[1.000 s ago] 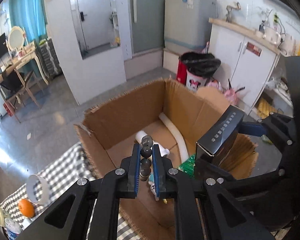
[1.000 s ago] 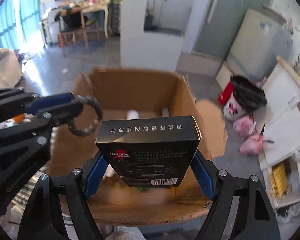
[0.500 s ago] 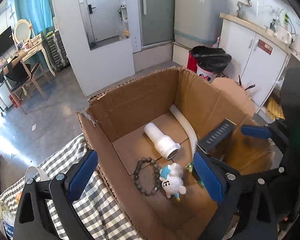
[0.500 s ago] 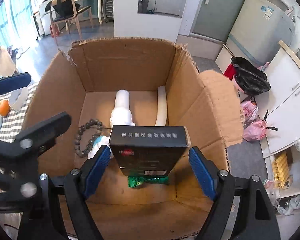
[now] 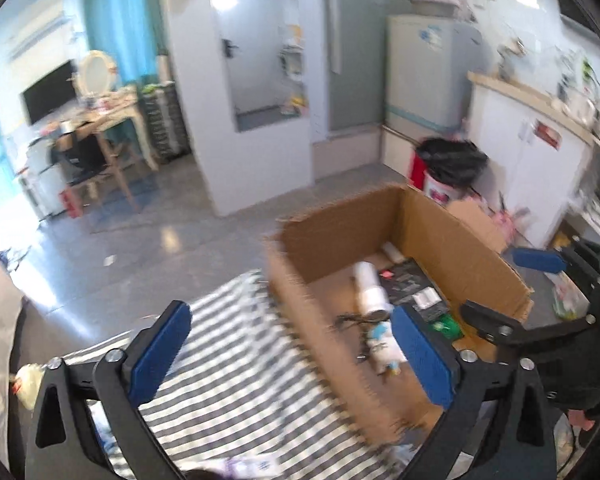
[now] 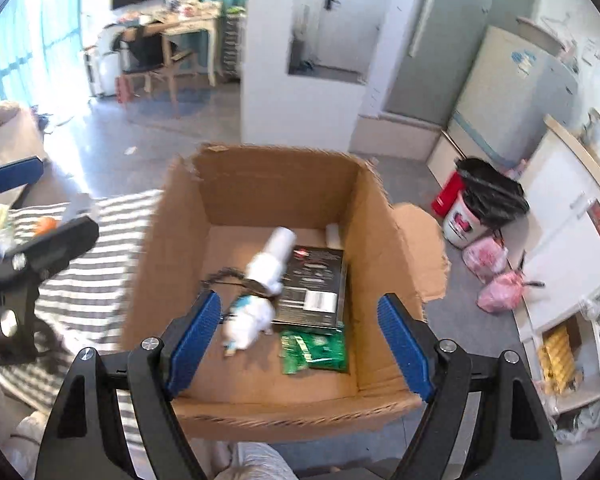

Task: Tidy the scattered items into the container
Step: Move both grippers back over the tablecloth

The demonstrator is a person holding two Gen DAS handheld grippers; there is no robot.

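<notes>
The open cardboard box (image 6: pixel 268 188) holds a black coffee box (image 6: pixel 316 280) lying flat, a white tube (image 6: pixel 272 260), a white-and-blue plush toy (image 6: pixel 248 320), a green packet (image 6: pixel 314 350) and a dark bead bracelet (image 6: pixel 228 276). My right gripper (image 6: pixel 298 300) hangs open above the box's near side with nothing between its blue pads. My left gripper (image 5: pixel 290 310) is over the box's left wall (image 5: pixel 292 300) and the striped cloth; its jaws are opening, with nothing between them. In the left wrist view, the box's contents are blurred.
The box stands at the edge of a checked cloth (image 5: pixel 228 360). An orange (image 6: pixel 46 224) and small items lie at the cloth's far left. On the floor to the right are a bin with a black bag (image 6: pixel 488 200), pink bags (image 6: pixel 496 276) and white cabinets (image 6: pixel 572 216).
The left gripper let the bead bracelet fall into the box, opened wide and drew back to the left and up. The right gripper released the black box, which now lies flat inside.
</notes>
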